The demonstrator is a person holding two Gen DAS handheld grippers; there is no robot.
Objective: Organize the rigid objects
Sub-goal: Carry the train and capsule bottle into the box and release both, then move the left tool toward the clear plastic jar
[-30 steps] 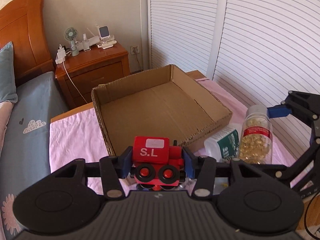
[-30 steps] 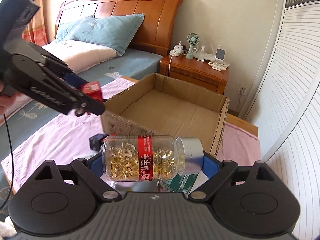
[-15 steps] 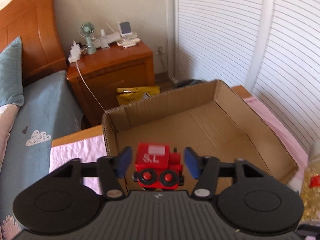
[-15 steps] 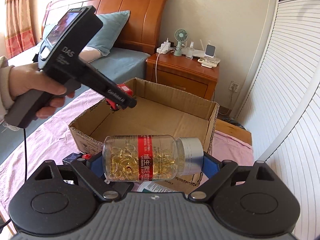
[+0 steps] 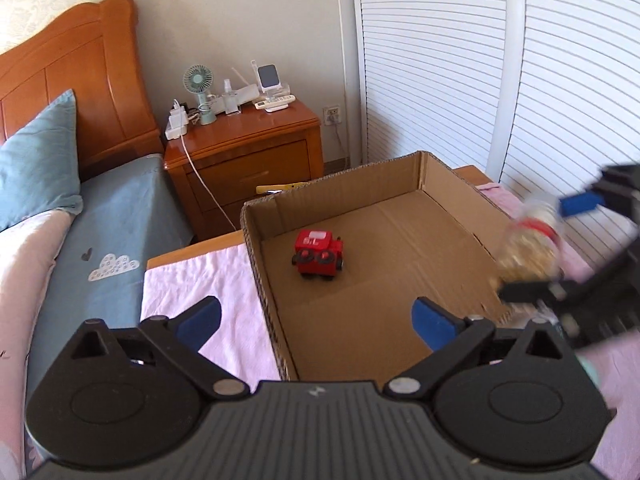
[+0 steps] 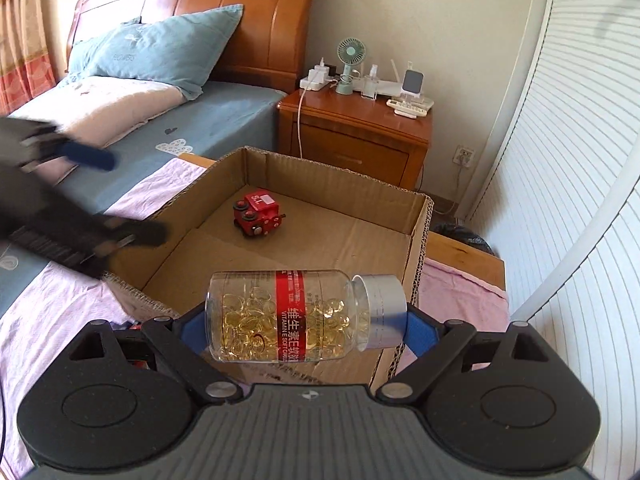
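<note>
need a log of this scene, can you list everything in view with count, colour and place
cardboard box: 1, brown, open on the pink cloth
toy train: 1, red, on the box floor, far left part
capsule bottle: 1, clear with red label and silver cap, lying sideways in the right gripper
pink cloth: 1, under the box
nightstand: 1, wooden, beside the bed
fan: 1, green, on the nightstand
pillow: 1, blue, on the bed
left gripper: jaws just opened, nothing between them
right gripper: clamped on the bottle
</note>
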